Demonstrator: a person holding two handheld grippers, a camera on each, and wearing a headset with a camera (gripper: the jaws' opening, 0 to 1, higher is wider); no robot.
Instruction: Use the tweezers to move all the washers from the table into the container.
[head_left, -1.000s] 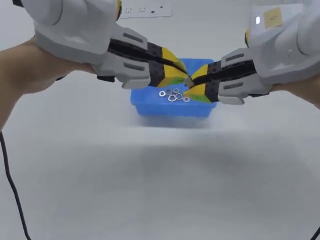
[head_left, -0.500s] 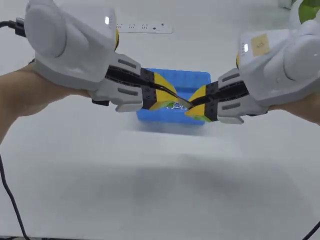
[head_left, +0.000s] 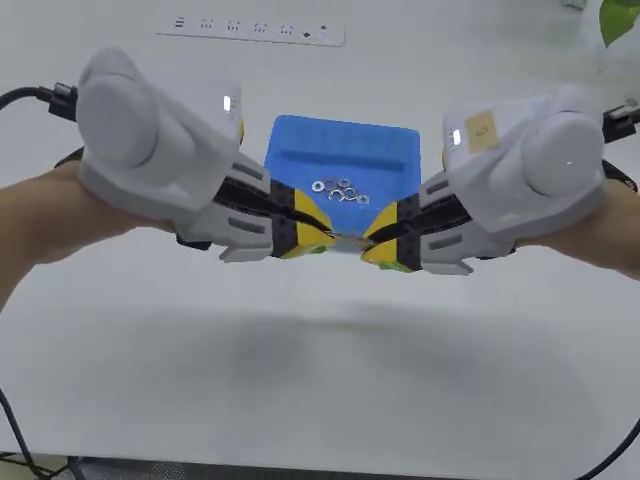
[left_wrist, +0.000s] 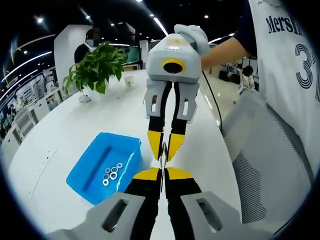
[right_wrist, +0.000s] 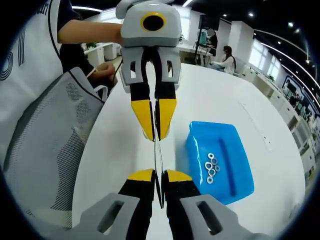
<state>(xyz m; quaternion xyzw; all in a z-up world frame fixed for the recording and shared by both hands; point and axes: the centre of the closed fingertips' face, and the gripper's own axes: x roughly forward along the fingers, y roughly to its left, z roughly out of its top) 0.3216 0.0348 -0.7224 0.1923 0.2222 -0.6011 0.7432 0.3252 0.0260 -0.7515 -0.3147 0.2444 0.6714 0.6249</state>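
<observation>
A blue container (head_left: 300, 150) stands on the white table with several washers (head_left: 340, 190) inside it. On its near side my left gripper (head_left: 318, 236) and right gripper (head_left: 375, 242) meet tip to tip. Both are shut on thin metal tweezers (head_left: 346, 239) that span the small gap between them. In the left gripper view my own left gripper (left_wrist: 161, 172) faces the right gripper (left_wrist: 164, 150), with the tweezers (left_wrist: 163, 159) between and the container (left_wrist: 87, 167) to the left. In the right gripper view the tweezers (right_wrist: 158, 160) run from my right gripper (right_wrist: 159, 175) to the left gripper (right_wrist: 156, 132).
A white power strip (head_left: 250, 28) lies at the table's far edge behind the container. A potted plant (left_wrist: 95, 70) stands farther along the table. A grey mesh chair (left_wrist: 270, 150) is beside the table, and a person in a white jersey (left_wrist: 285, 60) stands near.
Both grippers have drawn back together from above the container to its near side, tips still joined on the tweezers. The head view has also shifted.
</observation>
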